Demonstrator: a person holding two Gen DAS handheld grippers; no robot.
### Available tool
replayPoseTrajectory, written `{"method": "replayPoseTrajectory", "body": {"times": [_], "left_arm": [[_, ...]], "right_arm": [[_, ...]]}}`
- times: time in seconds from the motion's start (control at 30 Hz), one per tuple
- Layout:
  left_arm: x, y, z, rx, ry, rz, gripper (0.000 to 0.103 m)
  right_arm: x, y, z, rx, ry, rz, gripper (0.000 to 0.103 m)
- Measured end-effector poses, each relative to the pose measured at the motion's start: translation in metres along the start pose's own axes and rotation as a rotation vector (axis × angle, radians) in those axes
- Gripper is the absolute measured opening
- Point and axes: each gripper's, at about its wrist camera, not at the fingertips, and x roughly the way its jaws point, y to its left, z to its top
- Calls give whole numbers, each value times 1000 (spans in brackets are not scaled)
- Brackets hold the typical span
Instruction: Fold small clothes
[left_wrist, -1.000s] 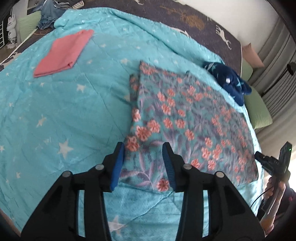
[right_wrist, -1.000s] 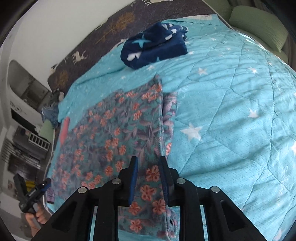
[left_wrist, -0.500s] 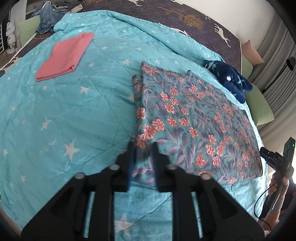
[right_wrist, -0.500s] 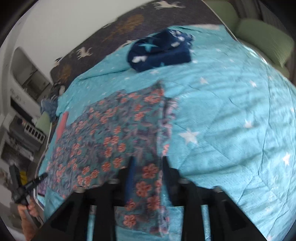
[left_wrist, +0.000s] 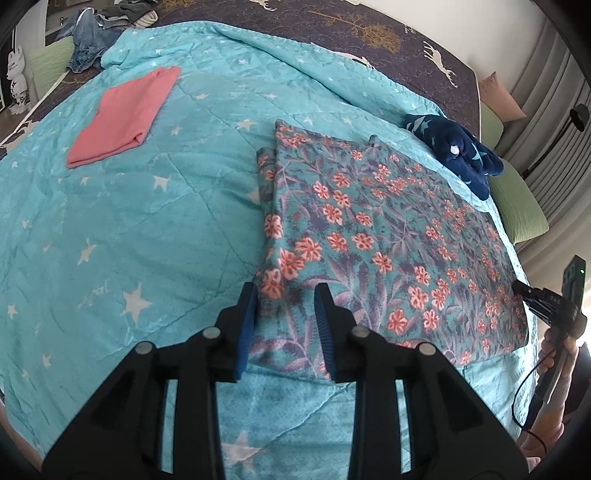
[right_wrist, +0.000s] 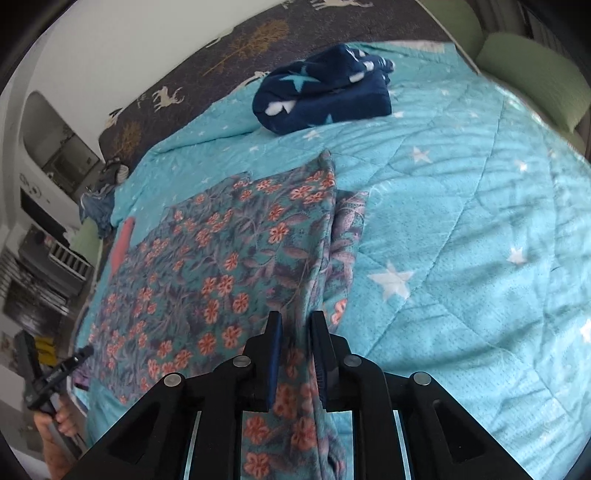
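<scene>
A teal floral garment (left_wrist: 369, 236) lies flat on the star-patterned blue bedspread (left_wrist: 147, 221); it also shows in the right wrist view (right_wrist: 221, 266). My left gripper (left_wrist: 284, 295) is open, hovering over the garment's near left corner with fabric between its blue pads, not pinched. My right gripper (right_wrist: 295, 325) has its jaws a little apart over the garment's folded right edge; cloth runs between the fingers, and I cannot tell whether it is gripped.
A folded pink garment (left_wrist: 125, 114) lies far left on the bed. A crumpled navy star garment (left_wrist: 458, 147) sits at the far right, also in the right wrist view (right_wrist: 321, 96). Green pillows (right_wrist: 532, 74) and jeans (left_wrist: 88, 44) lie at the bed's edges.
My left gripper shut on the garment's corner half a second ago and has now opened again. The right gripper stays over the garment's edge with the view slightly shifted.
</scene>
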Motion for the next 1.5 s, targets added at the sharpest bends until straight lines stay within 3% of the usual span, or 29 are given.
{"method": "replayPoseTrajectory", "body": {"times": [0.03,0.1,0.13,0.2,0.33,0.5,0.6,0.73,0.83,0.9,1.03,1.13,1.17,1.2,1.23,1.3,1.4,1.5], "left_arm": [[0,0,0,1,1,0,33],[1,-1,0,10,0,-2,33],[0,-2,-1,18,1,-3,26],[-1,-4,-2,36,3,-1,17],[-6,0,-2,45,-6,4,17],[-3,11,-1,11,5,13,17],[-3,9,4,17,9,21,28],[-8,4,31,50,-46,40,42],[1,-3,66,61,-77,-18,53],[15,-9,83,69,-75,-18,54],[66,-24,114,127,-13,42,57],[100,-17,130,87,20,64,59],[109,-11,135,44,28,45,59],[119,-2,141,-19,40,7,58],[124,4,145,-61,52,-30,37],[134,9,153,-105,94,-146,4],[120,10,163,-136,5,-238,4],[116,12,167,-111,-57,-200,4]], "right_arm": [[3,-1,1,8,6,8,18],[5,-1,2,6,10,16,7],[2,0,2,7,-3,8,4],[-13,-1,3,32,-48,24,2],[-36,-9,4,64,-98,40,2],[-12,-23,-4,85,-1,-24,4],[-5,-30,-3,135,11,-14,11],[-18,-29,23,116,-82,-44,25],[-10,-22,54,58,-86,-45,27],[6,-17,74,28,-69,-53,30],[47,-11,103,-9,-29,-106,45],[71,-19,113,18,1,-143,46],[77,-24,115,42,5,-147,33],[78,-27,116,62,-7,-136,16],[79,-30,117,76,-14,-113,4],[74,-31,120,85,-49,-84,4],[52,-24,123,53,-149,-93,4],[47,-26,126,43,-184,-105,4]]}}
